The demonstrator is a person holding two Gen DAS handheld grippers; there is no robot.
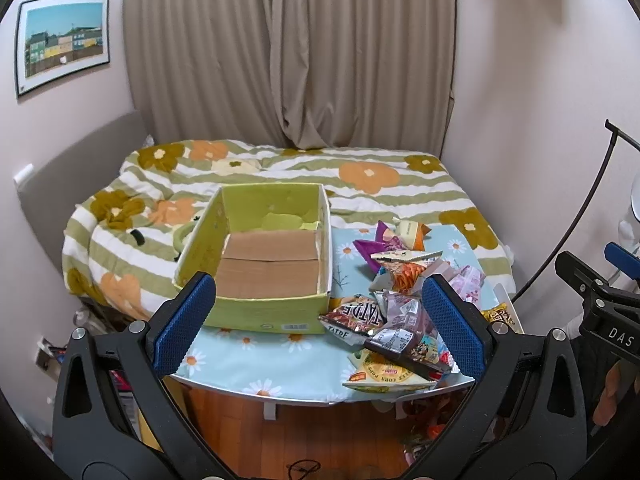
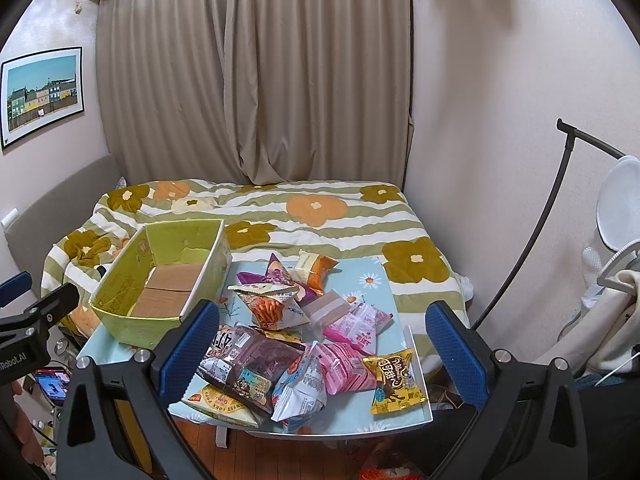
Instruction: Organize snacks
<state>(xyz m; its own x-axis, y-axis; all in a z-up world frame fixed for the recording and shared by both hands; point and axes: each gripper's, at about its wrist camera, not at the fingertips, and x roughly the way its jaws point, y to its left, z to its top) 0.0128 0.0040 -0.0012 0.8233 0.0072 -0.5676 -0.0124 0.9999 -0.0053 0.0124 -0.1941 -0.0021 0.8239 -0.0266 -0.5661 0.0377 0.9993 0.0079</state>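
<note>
An empty yellow-green cardboard box (image 1: 264,256) stands on the left of a small table with a daisy-print cloth (image 1: 248,364); it also shows in the right wrist view (image 2: 160,276). A pile of snack packets (image 1: 404,304) lies to its right, among them a dark brown bag (image 2: 252,364), pink packets (image 2: 348,360) and a yellow packet (image 2: 394,380). My left gripper (image 1: 320,320) is open and empty, held before the table's front edge. My right gripper (image 2: 324,352) is open and empty, above the near side of the pile.
A bed with a flowered striped quilt (image 2: 320,212) lies behind the table, curtains (image 2: 256,80) behind it. A curved black lamp stand (image 2: 552,216) and a fan (image 2: 620,204) stand at the right. Wooden floor (image 1: 280,432) shows below the table.
</note>
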